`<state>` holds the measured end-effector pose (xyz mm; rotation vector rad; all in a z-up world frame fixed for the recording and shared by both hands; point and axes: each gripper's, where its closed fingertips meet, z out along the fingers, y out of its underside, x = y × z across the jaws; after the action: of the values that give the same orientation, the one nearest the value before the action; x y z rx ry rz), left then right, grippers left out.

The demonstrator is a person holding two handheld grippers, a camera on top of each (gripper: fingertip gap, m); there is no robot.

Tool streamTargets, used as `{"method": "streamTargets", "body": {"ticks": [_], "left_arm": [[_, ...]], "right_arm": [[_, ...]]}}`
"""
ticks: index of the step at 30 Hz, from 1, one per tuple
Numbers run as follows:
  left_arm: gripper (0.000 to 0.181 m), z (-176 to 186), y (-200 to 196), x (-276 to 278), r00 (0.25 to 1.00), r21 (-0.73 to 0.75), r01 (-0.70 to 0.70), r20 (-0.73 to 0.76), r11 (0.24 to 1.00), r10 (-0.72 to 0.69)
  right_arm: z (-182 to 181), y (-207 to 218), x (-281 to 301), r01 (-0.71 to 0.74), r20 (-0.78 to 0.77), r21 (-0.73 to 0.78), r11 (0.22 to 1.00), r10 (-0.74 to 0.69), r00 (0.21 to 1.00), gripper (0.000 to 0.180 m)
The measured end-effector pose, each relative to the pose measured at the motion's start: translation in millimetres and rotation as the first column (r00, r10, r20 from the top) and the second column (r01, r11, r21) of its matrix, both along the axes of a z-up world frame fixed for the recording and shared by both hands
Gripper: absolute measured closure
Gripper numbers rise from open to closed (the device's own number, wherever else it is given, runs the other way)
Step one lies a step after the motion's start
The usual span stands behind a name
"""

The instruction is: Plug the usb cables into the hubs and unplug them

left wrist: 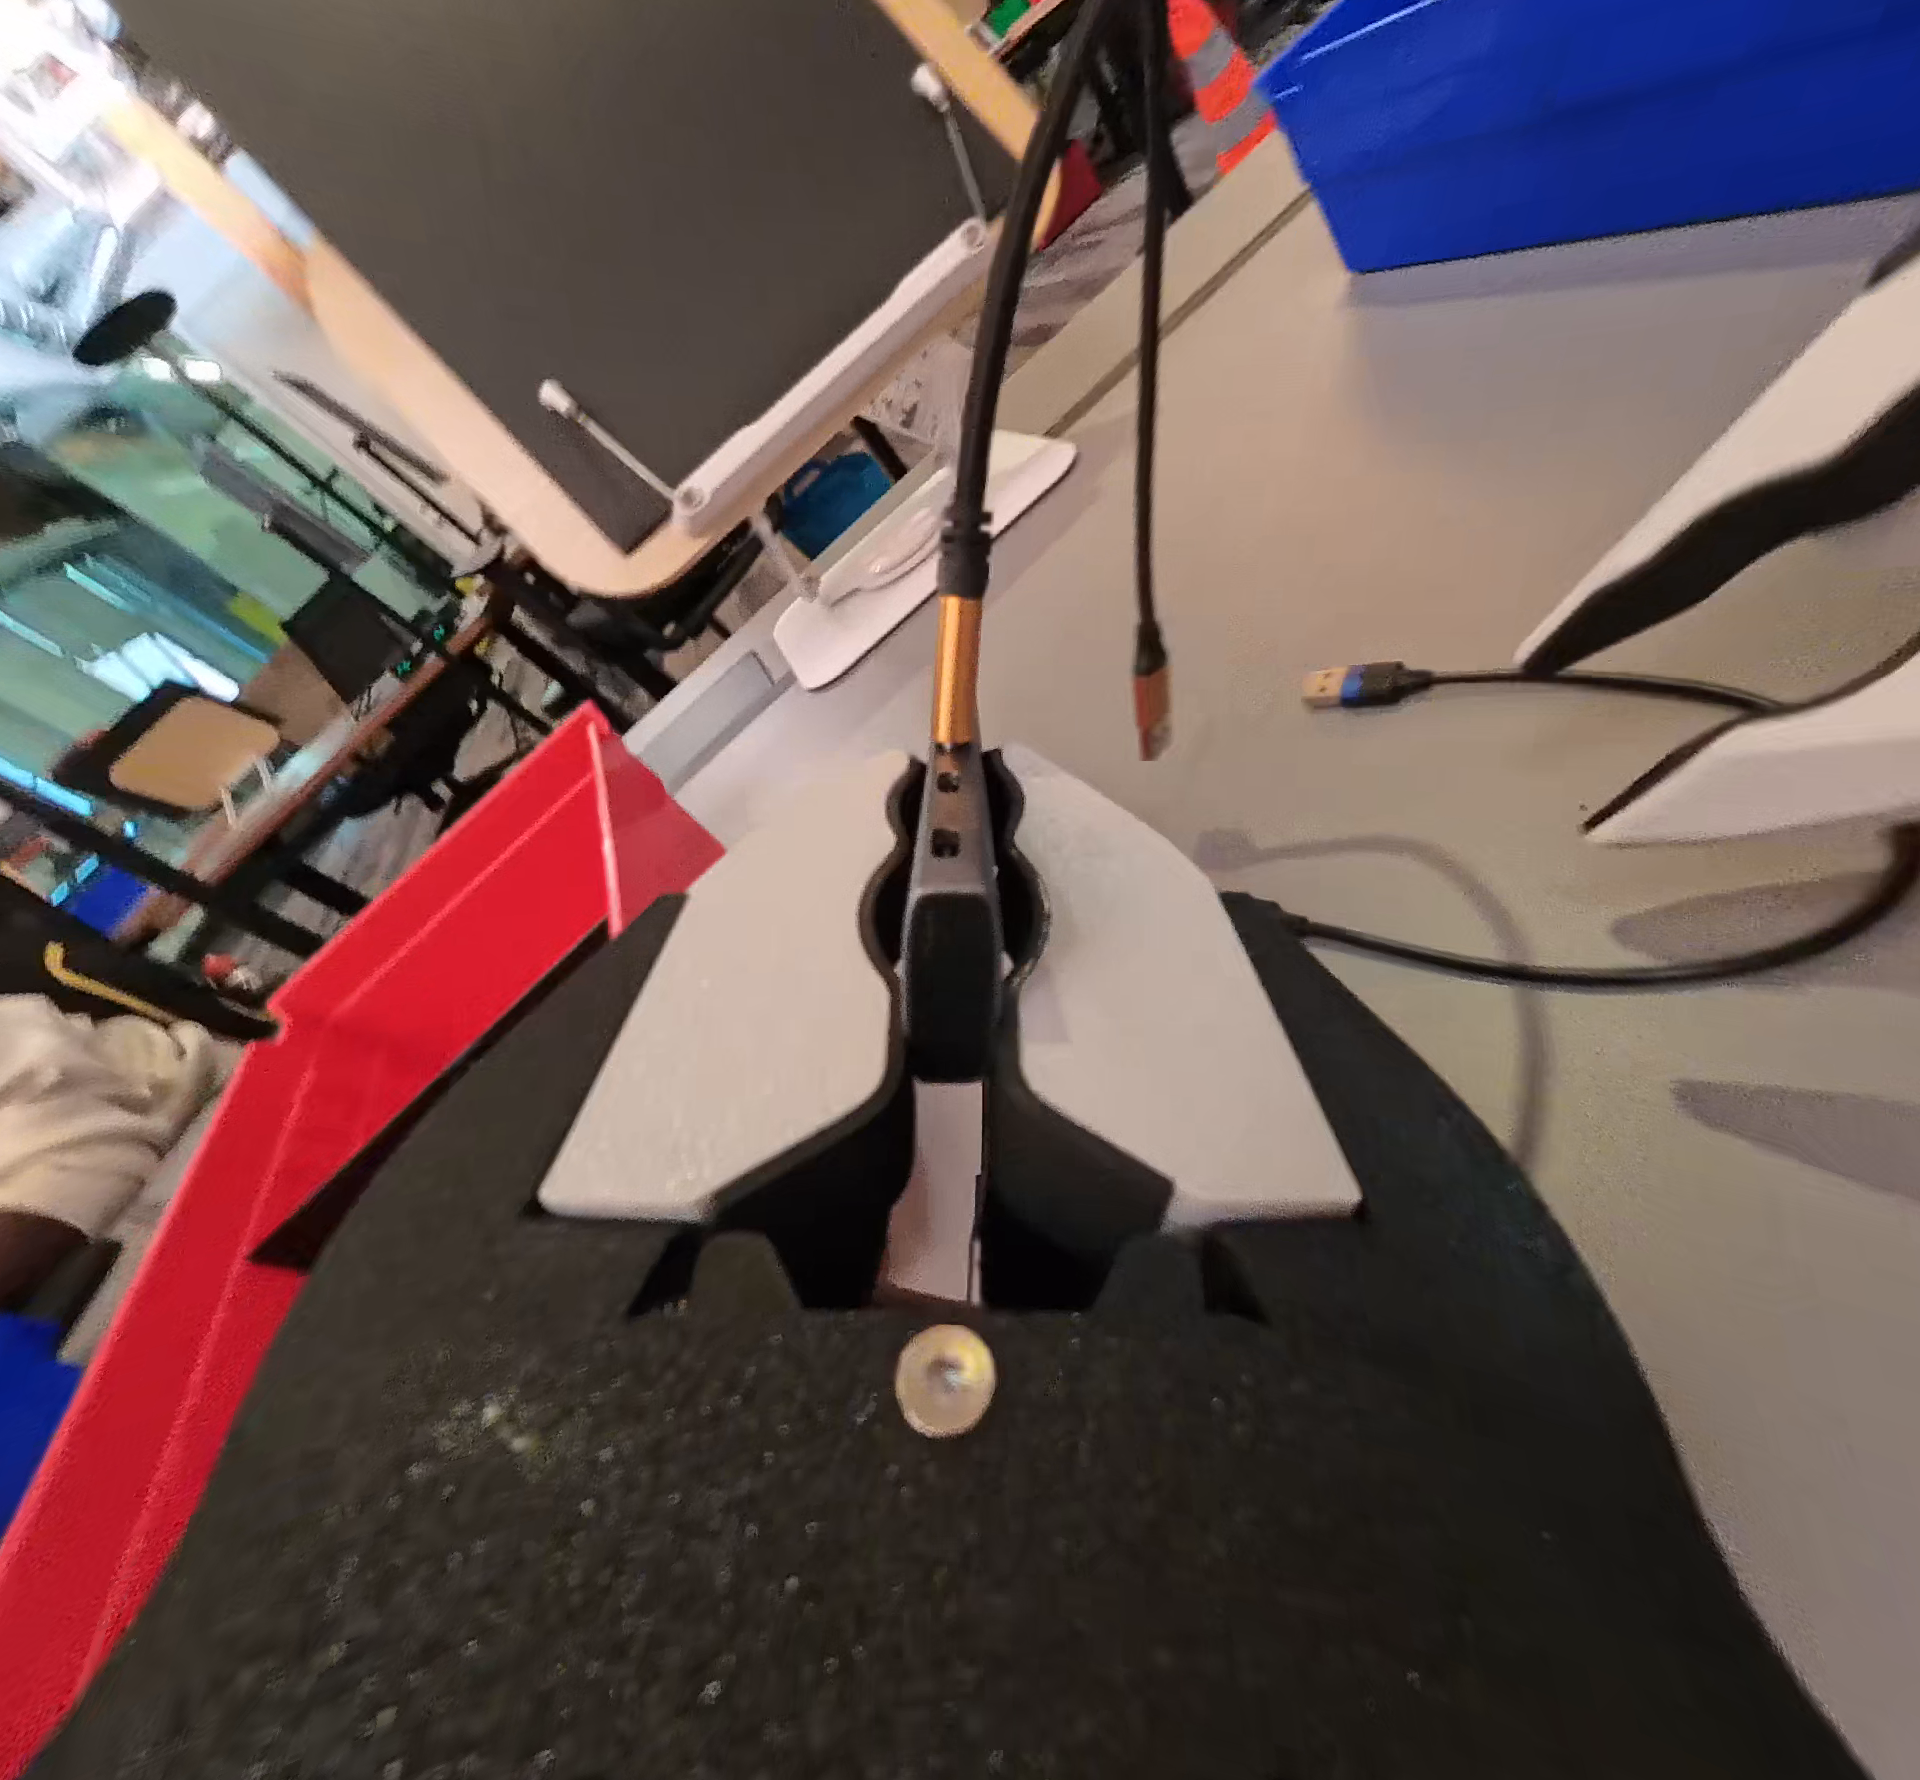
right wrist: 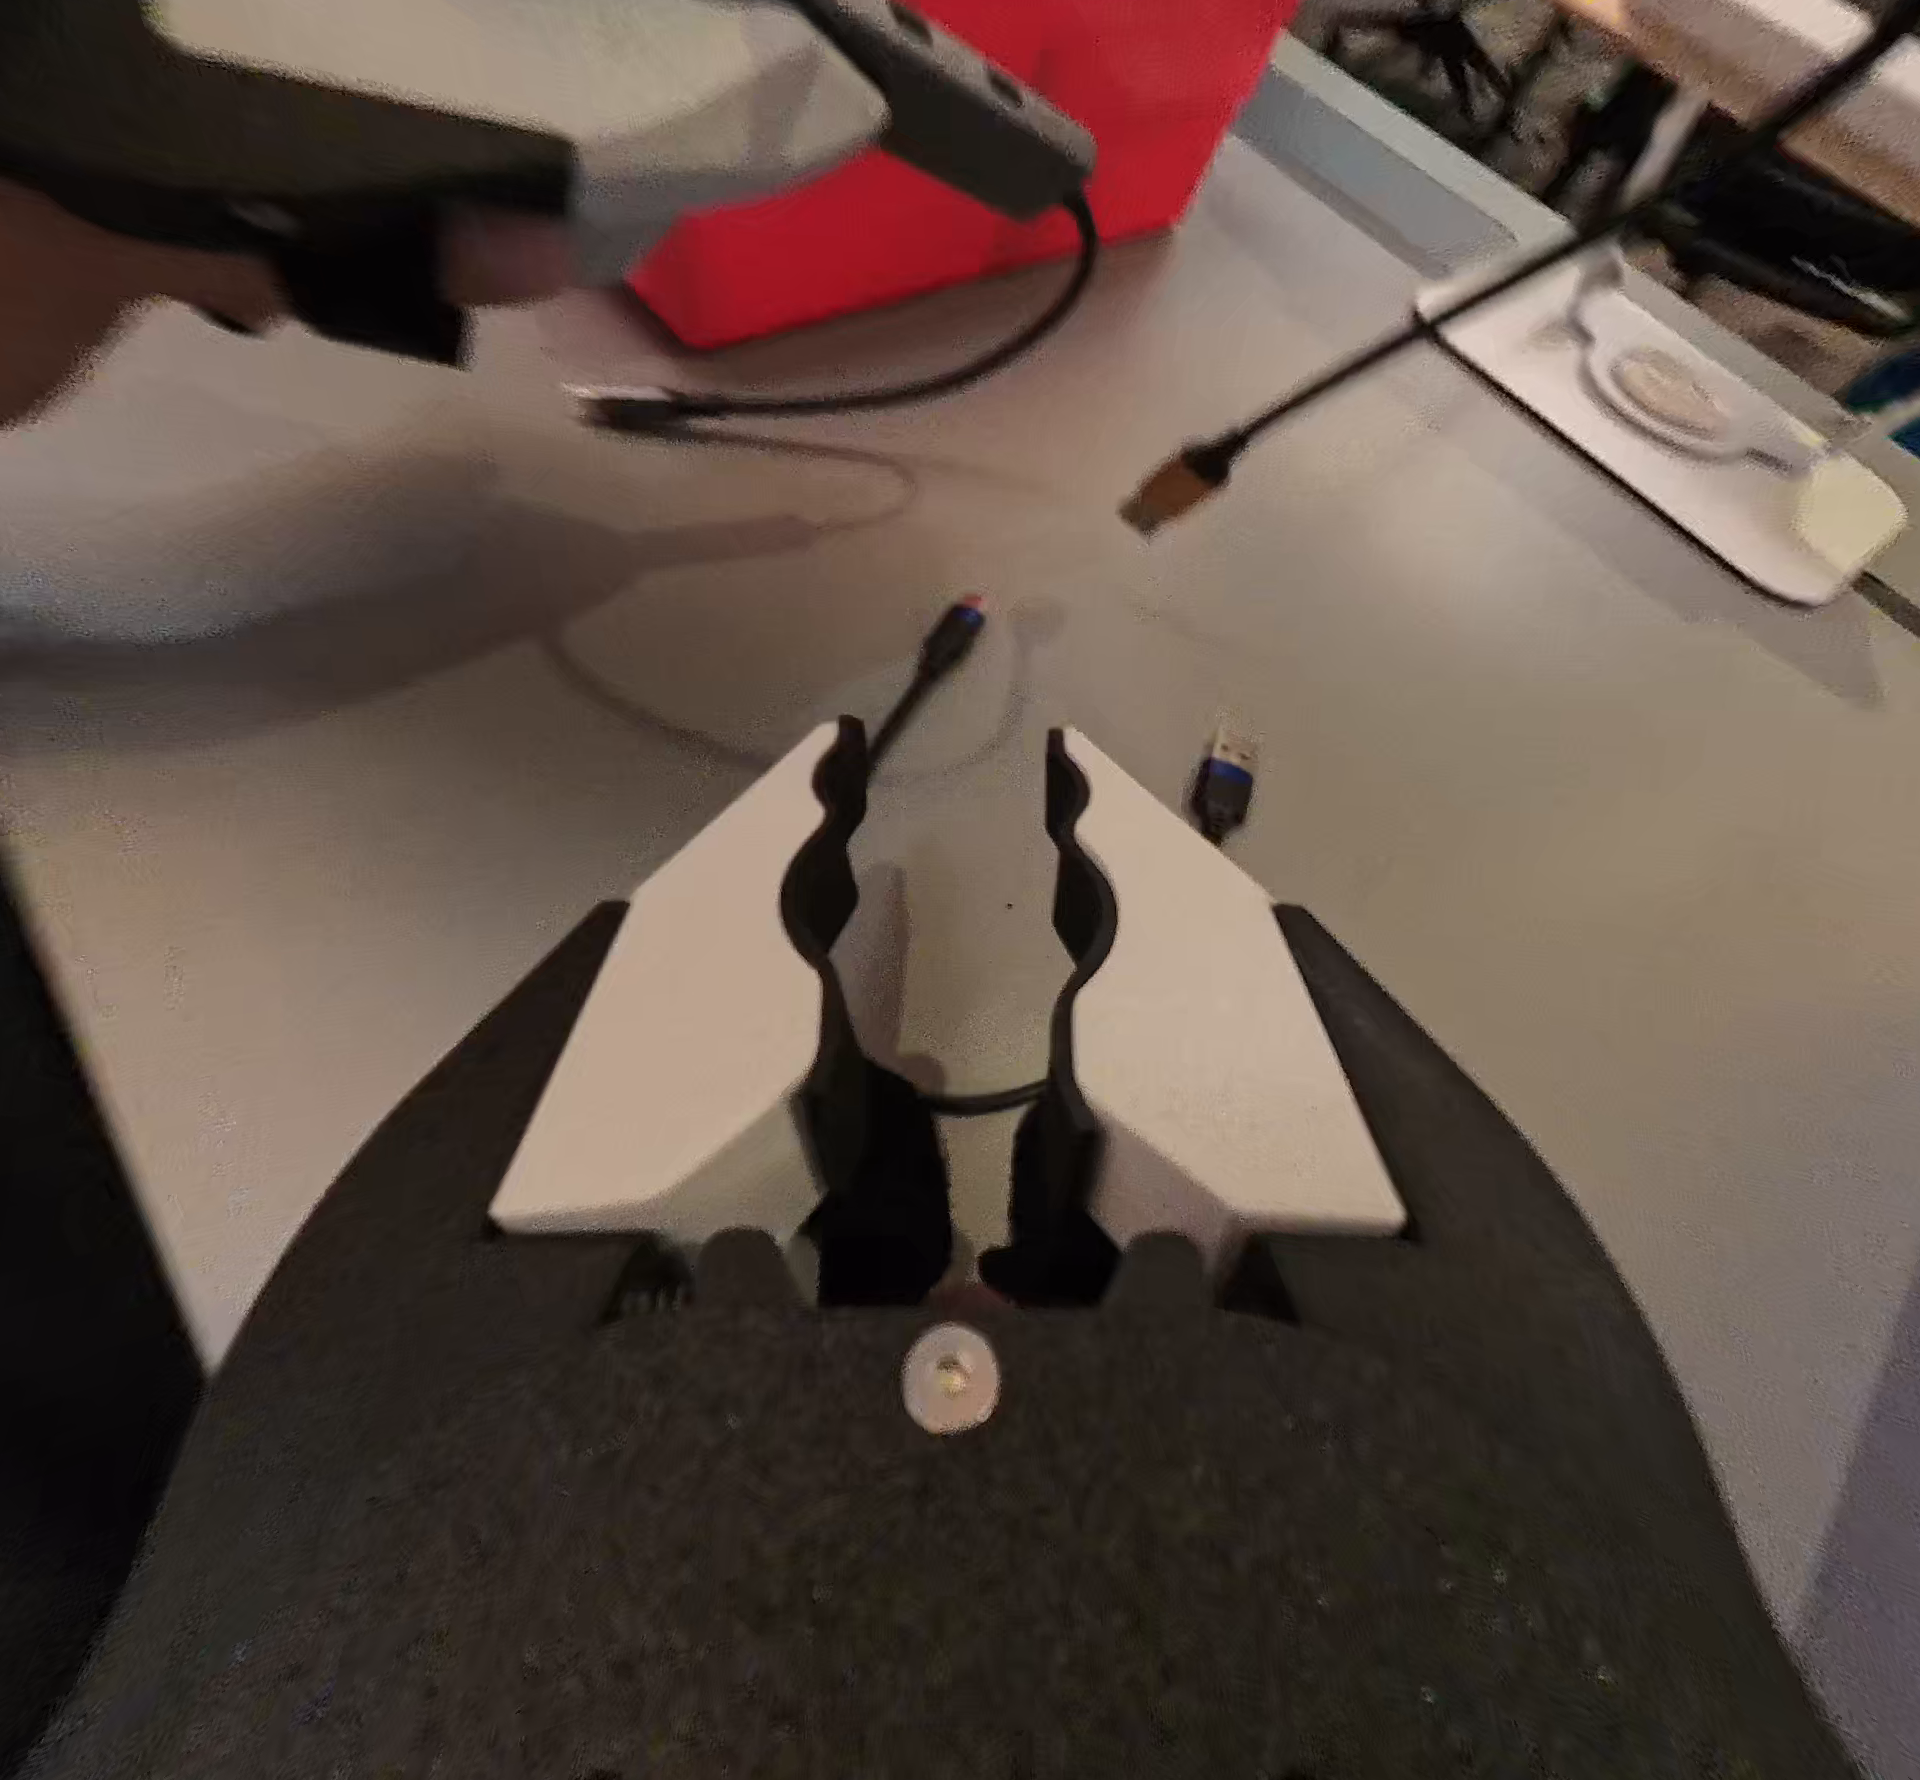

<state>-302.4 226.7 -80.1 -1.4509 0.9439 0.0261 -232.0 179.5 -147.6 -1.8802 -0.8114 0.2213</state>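
My left gripper [left wrist: 951, 780] is shut on a slim grey usb hub [left wrist: 948, 961], held above the table. A black cable with a gold-collared plug [left wrist: 956, 670] sits in the hub's far end. A second black cable with an orange plug [left wrist: 1151, 707] hangs free beside it. A blue-tipped usb plug [left wrist: 1351, 686] lies on the table. My right gripper [right wrist: 951, 743] is open and empty, low over the table. A small red-tipped plug [right wrist: 951, 634] lies just ahead of it, and the blue plug [right wrist: 1226, 774] lies to its right. The hub [right wrist: 977, 99] shows at upper left.
A red bin [right wrist: 1091, 68] stands behind the hub, and it also shows in the left wrist view [left wrist: 416, 951]. A blue bin [left wrist: 1610, 68] stands at the far right. A white stand base [right wrist: 1714, 442] sits on the grey table [right wrist: 1455, 899]. The hub's own lead [right wrist: 935, 385] trails onto the table. The left gripper's tips are roughly 11 cm from the right gripper's. The small red-tipped plug [right wrist: 951, 634] sits 8 cm or so from the ends of my right fingers.
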Motion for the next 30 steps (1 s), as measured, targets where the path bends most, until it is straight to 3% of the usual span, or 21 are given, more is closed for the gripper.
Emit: {"method": "streamTargets", "body": {"ticks": [6,11,16,22,27,30], "left_arm": [[0.17,-7,12,-16,0.995,-0.113,-0.043,0.087,0.993,0.053],[0.17,-16,13,-17,0.998,-0.126,-0.045,0.045,0.991,0.051],[0.17,-19,7,-13,1.0,-0.09,-0.001,0.002,0.996,0.001],[0.17,-17,5,-10,0.992,0.034,0.073,-0.103,0.997,-0.069],[0.17,-18,-6,8,0.943,0.212,0.172,-0.318,0.962,-0.099],[0.17,-25,-15,21,0.901,0.267,0.248,-0.417,0.931,-0.12]], "right_arm": [[-32,29,-31,0.026,0.158,-0.093,0.995,-0.011,0.987,0.141],[-50,50,-26,0.155,0.217,-0.177,0.972,-0.115,0.969,0.174],[-51,38,-26,0.035,0.187,-0.261,0.965,0.015,0.982,0.175],[7,-7,-18,-0.285,0.044,-0.283,0.916,0.309,0.95,0.176],[54,-31,-8,-0.389,0.038,-0.247,0.888,0.41,0.911,0.177],[60,-43,-18,-0.423,-0.032,-0.291,0.858,0.433,0.901,0.177]]}}
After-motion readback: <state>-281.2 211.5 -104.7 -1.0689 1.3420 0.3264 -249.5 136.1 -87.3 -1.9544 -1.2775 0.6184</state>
